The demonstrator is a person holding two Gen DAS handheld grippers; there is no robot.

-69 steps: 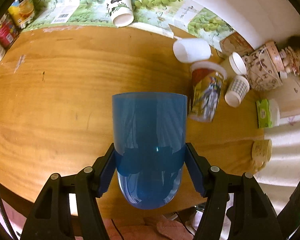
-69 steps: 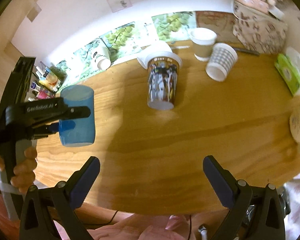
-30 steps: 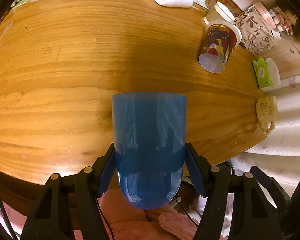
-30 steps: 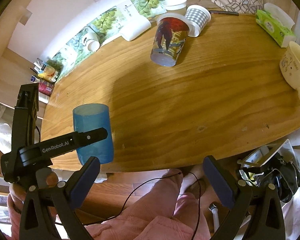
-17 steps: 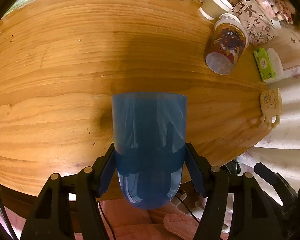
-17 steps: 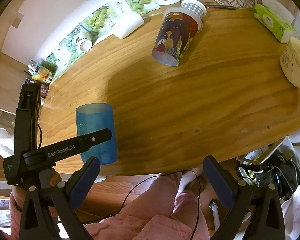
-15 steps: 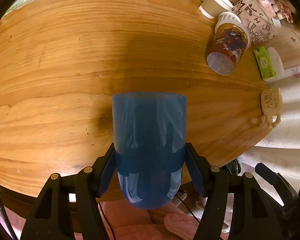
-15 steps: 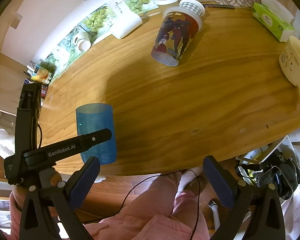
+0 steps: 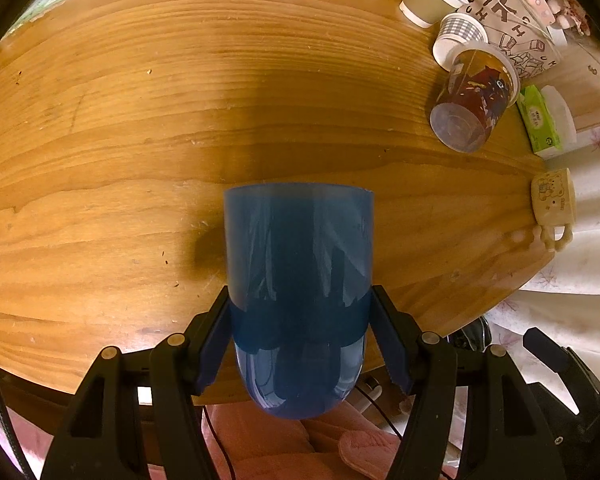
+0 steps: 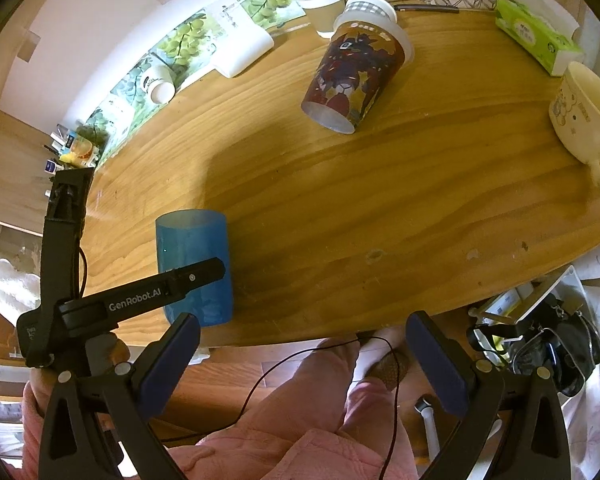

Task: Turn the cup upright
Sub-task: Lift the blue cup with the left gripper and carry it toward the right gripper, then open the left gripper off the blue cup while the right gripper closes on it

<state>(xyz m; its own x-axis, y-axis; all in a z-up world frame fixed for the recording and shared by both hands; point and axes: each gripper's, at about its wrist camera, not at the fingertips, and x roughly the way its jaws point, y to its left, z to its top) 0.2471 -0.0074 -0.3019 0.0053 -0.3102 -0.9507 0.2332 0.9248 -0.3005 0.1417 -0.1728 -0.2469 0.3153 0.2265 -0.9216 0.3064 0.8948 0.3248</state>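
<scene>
My left gripper (image 9: 300, 340) is shut on a translucent blue cup (image 9: 298, 280), gripping it near its rounded base. In the right wrist view the blue cup (image 10: 194, 252) stands with its open rim up, close to the near edge of the wooden table (image 10: 380, 200); whether its base touches the wood I cannot tell. The left gripper (image 10: 196, 274) clamps it from the left. My right gripper (image 10: 302, 364) is open and empty, off the table's near edge over a pink-clad lap.
A printed cup (image 10: 354, 80) stands upside down at the back. Behind it are a checked cup (image 9: 458, 38) and a paper cup (image 10: 324, 6). A cream mug (image 10: 584, 116) and a tissue pack (image 10: 538, 40) sit right; a white cup (image 10: 244, 54) lies on its side.
The left gripper has carried the blue cup down toward the table's near edge. The right gripper has drawn back over the lap and stayed open.
</scene>
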